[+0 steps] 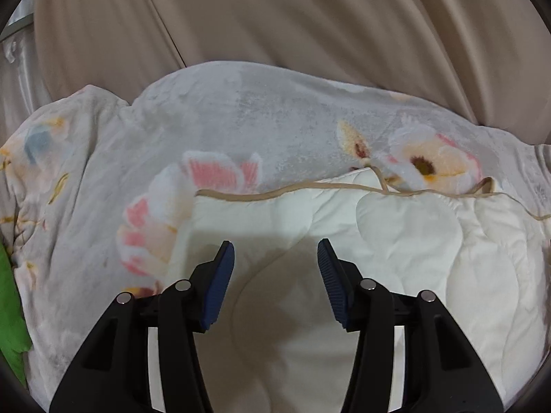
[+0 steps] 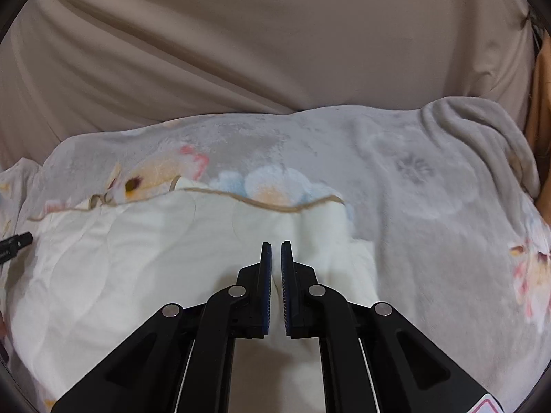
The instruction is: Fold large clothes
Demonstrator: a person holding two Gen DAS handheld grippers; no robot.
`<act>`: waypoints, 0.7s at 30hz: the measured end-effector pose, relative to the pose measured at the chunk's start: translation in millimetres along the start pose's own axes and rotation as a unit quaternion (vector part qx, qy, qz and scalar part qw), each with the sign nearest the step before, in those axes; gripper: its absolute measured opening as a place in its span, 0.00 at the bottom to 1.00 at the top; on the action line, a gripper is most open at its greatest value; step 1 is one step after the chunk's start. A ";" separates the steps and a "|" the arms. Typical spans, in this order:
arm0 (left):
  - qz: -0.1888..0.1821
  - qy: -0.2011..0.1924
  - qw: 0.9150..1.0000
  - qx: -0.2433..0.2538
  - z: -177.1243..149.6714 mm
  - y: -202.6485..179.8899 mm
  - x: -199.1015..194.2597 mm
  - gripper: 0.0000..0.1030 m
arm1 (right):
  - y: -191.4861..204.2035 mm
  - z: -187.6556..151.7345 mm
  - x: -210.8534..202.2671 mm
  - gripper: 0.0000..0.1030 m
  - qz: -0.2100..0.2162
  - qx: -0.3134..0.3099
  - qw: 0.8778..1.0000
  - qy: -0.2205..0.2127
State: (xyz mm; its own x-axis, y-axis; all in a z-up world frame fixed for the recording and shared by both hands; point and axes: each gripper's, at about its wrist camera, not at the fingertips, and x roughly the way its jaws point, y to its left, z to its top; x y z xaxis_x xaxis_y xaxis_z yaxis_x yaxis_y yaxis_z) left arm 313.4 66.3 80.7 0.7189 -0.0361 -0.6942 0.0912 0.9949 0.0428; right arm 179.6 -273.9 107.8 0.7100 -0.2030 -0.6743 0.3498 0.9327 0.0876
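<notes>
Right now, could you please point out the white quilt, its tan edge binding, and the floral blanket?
white quilt [image 1: 413, 241]: left wrist view, quilted top face.
tan edge binding [image 2: 275, 205]: right wrist view, along the quilt's far edge.
floral blanket [image 2: 430, 206]: right wrist view, grey plush area.

A grey fleece blanket [image 1: 261, 113] printed with pink, cream and blue flowers covered the supporting surface, filling the middle band of both wrist views; whatever lay under it was hidden. Directly on it, in the lower centre of each frame, lay a white quilted piece [image 1: 413, 241] with a tan-piped edge [image 1: 292, 191] running across its far side. A green item [image 1: 10, 309] showed at the lower left edge of the left wrist view. Beige cloth [image 2: 275, 51] rose behind, across the top of both frames.
</notes>
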 end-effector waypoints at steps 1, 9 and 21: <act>0.004 0.006 1.000 0.000 1.8 -1.5 7.6 0.47 | 1.8 0.7 5.3 0.05 -0.003 0.004 1.000 0.005; 0.016 0.010 1.000 0.004 -3.5 -3.5 38.8 0.50 | -20.7 -14.9 49.4 0.00 0.001 0.041 0.998 0.043; 0.029 -0.011 0.999 0.011 -13.7 -10.0 48.6 0.51 | -16.0 -21.2 62.6 0.00 0.000 0.030 0.999 0.046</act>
State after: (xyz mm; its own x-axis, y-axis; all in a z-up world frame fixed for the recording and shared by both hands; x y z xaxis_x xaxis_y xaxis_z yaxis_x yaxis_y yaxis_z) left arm 338.0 55.9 36.7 0.7377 0.0189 -0.6749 0.0648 0.9930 0.0986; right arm 205.5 -295.2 48.6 0.6525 -0.1722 -0.7380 0.3874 0.9128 0.1296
